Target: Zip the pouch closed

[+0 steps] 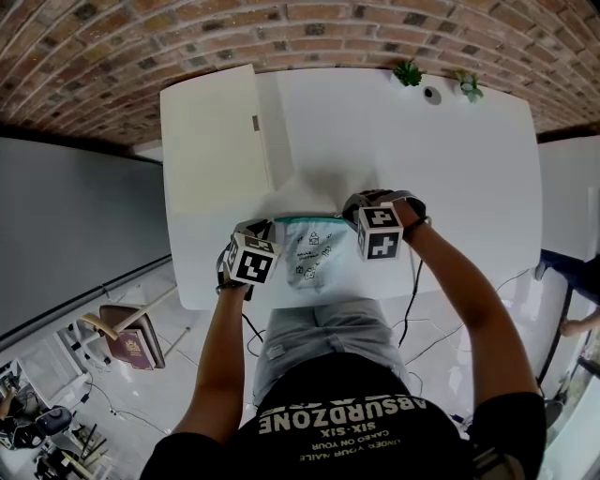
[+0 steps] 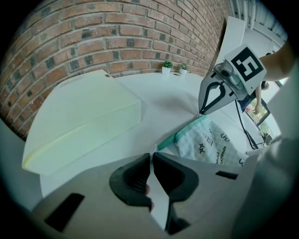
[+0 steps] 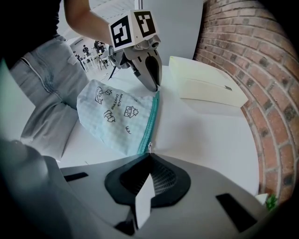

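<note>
Head view: pouch (image 1: 314,253), pale blue check with small prints, lies at the near edge of the white table (image 1: 450,169), lower centre of frame, between my two grippers. Teal zip (image 3: 152,121) runs along its far edge; in the right gripper view its two sides lie together along the length I can see. Left gripper (image 2: 152,156): jaws drawn nearly together, pinching a thin white bit at the pouch's left end. Right gripper (image 3: 148,156): jaws pressed together, with the small metal zip pull (image 3: 149,146) right at their tips, apparently nipped there. In the head view both marker cubes cover the jaw tips and both ends of the pouch, so I read the grips from the gripper views only. Surroundings: a large white block (image 1: 216,141) takes up the upper left of the table, well apart from the pouch. Two small potted plants (image 1: 407,72) and a small round thing (image 1: 431,94) sit at the far edge, against the brick wall (image 1: 281,28). A dark cable (image 1: 412,300) hangs off the near edge, right of centre. A chair (image 1: 127,337) stands on the floor, lower left.
</note>
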Motion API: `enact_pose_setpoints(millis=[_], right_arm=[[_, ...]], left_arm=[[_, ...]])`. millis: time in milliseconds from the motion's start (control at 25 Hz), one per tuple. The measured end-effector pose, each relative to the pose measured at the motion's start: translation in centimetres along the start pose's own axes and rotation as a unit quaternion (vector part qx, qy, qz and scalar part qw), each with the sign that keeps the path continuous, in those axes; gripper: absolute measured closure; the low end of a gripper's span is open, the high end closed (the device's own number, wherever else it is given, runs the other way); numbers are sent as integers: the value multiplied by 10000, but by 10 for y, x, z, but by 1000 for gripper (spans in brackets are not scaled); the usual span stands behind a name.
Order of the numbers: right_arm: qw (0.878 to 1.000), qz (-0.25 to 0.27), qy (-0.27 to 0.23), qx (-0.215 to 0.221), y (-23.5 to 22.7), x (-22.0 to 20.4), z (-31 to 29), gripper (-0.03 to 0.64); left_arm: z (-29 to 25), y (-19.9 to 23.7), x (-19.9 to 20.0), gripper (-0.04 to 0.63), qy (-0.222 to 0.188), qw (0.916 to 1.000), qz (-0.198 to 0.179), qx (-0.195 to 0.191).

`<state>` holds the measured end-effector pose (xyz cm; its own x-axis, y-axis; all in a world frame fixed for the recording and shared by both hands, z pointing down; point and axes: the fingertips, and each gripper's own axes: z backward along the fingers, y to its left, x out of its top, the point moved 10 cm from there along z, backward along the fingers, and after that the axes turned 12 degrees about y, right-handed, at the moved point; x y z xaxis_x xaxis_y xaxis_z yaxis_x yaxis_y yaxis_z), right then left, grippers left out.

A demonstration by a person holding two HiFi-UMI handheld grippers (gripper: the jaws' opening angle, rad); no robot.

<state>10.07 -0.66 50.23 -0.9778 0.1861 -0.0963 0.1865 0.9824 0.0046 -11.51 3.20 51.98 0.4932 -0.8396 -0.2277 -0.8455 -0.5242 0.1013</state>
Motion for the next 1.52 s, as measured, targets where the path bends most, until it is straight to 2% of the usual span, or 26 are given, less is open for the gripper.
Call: enact_pose_setpoints(millis=[720,880,1040,1320,1440,1520], right_arm=[[9993,-342,-121,131,5,-13,1,620],[9980,-576,-204,154,6,-15,-1,618],[9939,-1022,-345,205,5,-16,-2,618],[9774,-1953,-811,-2,12,-21,-3,615],[9603,-2548,-1129,86,14,-26,-4,615],[9434,-3018,-1362,194,15,-31,-6,615]], left_arm=[[1,1,0,563,12,10000,48,-15],[0,0,1,563,3,10000,72,-14],[0,1,0,563,8,10000,92,-5],[2,3,0,565,-97,9994,332,-92],[7,6,-1,566,-92,9982,563,-177],[8,6,-2,566,-126,9974,667,-235]])
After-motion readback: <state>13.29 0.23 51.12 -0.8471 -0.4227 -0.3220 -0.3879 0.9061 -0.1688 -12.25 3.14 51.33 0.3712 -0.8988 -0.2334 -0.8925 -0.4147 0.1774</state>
